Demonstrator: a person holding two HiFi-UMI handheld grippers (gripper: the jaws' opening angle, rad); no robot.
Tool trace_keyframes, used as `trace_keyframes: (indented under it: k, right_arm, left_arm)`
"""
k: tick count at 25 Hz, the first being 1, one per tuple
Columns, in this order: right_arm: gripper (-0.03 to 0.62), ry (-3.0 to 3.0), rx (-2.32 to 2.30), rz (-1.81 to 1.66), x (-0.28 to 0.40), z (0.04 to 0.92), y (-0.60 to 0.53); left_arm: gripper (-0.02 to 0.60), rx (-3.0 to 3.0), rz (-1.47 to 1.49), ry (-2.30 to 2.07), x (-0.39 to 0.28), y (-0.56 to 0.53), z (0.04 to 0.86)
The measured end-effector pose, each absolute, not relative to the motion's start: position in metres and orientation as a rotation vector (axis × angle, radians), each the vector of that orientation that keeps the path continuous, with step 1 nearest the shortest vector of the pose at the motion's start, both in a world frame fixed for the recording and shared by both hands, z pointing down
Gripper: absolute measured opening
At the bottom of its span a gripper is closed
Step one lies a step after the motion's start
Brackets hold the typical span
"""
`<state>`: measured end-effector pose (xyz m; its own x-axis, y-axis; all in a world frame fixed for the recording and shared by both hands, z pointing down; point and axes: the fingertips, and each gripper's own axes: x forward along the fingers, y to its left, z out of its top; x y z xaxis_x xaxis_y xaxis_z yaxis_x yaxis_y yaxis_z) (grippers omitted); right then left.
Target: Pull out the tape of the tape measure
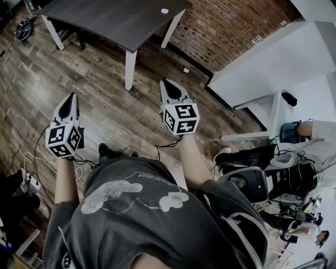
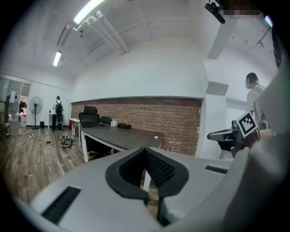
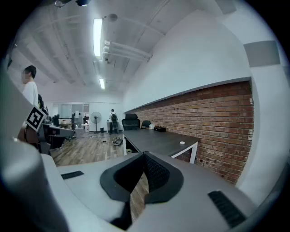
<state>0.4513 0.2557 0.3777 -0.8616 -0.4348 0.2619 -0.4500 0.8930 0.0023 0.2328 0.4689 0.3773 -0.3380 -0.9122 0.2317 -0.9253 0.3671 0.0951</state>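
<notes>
Seemingly shut — left tool (image 1: 70, 97), right tool (image 1: 167, 84), ribbed pads (image 3: 157, 174).

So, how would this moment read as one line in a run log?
left claw: shut, empty | right claw: shut, empty | both: over wooden floor, short of dark table | tape measure: not made out

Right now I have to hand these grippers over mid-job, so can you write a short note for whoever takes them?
Left gripper: shut, empty, held over the wooden floor.
Right gripper: shut, empty, also short of the dark table.
Things: no tape measure can be made out. A small white round object lies near the table's corner, too small to identify.
Done: nothing; no tape pulled.
Left: find the tape measure, grip its case, pull out the tape.
</notes>
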Motion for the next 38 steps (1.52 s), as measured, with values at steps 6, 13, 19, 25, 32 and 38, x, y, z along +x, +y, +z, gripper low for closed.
trace_keyframes:
  k: [6,13,19,25,32,38]
  right_arm:
    - [0.031,-2.811,0.656,0.093,0.468,0.381,0.245]
    - [0.031,-2.835,0.660,0.133,0.469,0.383,0.245]
    - [0.263,-2.853,0.678,0.154,0.438,0.387,0.241]
    - [0.315,-2.784,0.787,0.186,0.388,0.394,0.202]
    - [0.324,-2.746,0.900,0.175,0.279,0.392,0.161]
    - [0.324,-2.683,1.030,0.219,0.222,0.412,0.154]
  left_arm:
    - [0.008,1.636,0.095,-2.394,0.252,0.461,0.379]
    - [0.009,1.611,0.051,-2.411,0.254,0.467,0.378]
    - [0.131,1.652,0.010,-2.444,0.213,0.449,0.381]
    - [0.329,1.775,0.018,-2.377,0.157,0.385,0.387]
    - [0.364,1.885,0.056,-2.279,0.062,0.324,0.392]
    - [0.373,1.969,0.076,-2.167,-0.011,0.301,0.409]
